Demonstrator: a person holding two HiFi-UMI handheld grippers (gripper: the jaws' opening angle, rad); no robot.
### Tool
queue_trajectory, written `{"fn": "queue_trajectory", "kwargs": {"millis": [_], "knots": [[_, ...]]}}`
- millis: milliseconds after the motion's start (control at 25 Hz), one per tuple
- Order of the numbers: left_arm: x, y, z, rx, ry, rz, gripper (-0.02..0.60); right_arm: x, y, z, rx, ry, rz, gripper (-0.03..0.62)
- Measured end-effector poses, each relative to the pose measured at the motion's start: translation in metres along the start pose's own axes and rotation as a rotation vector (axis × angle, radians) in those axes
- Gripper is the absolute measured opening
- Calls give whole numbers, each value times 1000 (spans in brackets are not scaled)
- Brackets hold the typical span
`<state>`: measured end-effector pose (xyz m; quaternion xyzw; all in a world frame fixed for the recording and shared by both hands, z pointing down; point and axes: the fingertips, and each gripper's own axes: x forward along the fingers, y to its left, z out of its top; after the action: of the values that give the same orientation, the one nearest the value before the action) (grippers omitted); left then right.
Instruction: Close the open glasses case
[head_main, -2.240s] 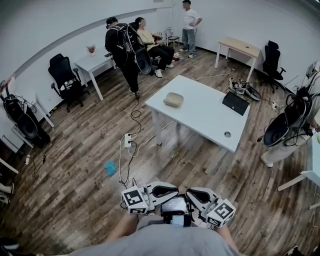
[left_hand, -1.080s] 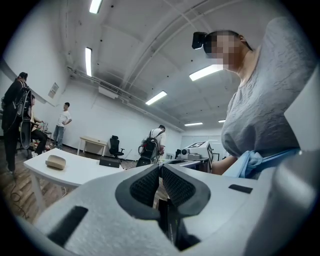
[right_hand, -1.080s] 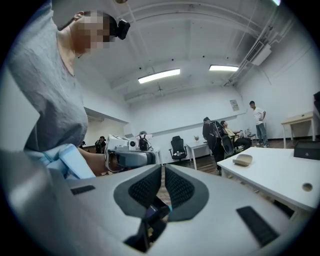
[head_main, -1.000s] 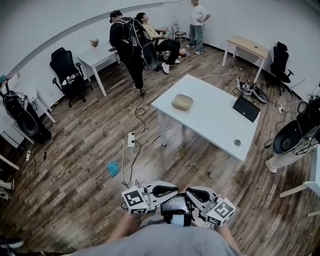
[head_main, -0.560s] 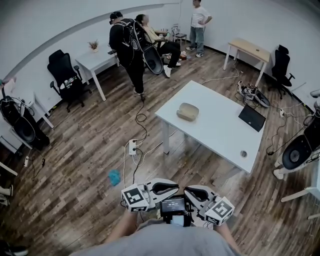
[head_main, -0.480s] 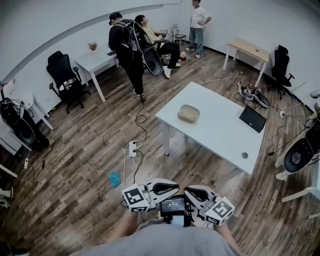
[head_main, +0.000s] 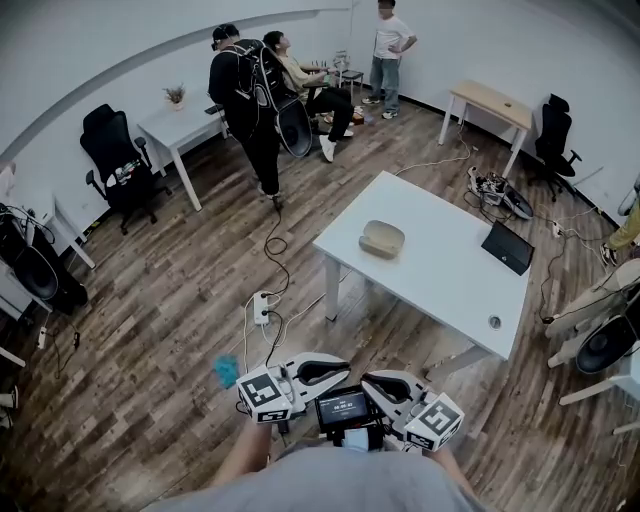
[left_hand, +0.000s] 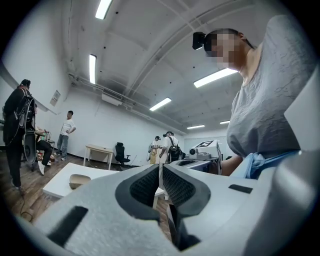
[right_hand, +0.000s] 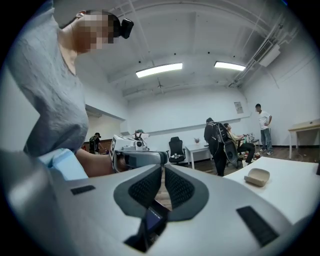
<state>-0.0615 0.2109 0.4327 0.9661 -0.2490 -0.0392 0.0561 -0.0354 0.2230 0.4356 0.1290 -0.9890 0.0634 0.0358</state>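
Left gripper (left_hand: 159, 167) and right gripper (right_hand: 163, 167), two in all, are held level at the person's chest with their tips facing each other. Each has its jaws pressed together on nothing. One open beige case (head_main: 381, 239) lies on the white table (head_main: 450, 295), well apart from both grippers, with one dark laptop (head_main: 506, 247) on the same top. Three tables and two black chairs (head_main: 110, 150) stand in the room. The head view shows three people (head_main: 245, 95) by the far wall and, alone, the power strip (head_main: 260, 307) on the floor. Only the left gripper view shows two further figures (left_hand: 167, 148) at the back. Only the gripper views show the ceiling lights (right_hand: 159, 69).
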Motion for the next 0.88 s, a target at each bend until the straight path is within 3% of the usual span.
{"fn": "queue_trajectory", "kwargs": {"millis": [520,880], "knots": [[18,48,-6,-36,13,0,34,23,-54,-9,6,63,1,40],[78,124,2,-37,40,0,34,45,-153,13,-27,33,25,40]]}}
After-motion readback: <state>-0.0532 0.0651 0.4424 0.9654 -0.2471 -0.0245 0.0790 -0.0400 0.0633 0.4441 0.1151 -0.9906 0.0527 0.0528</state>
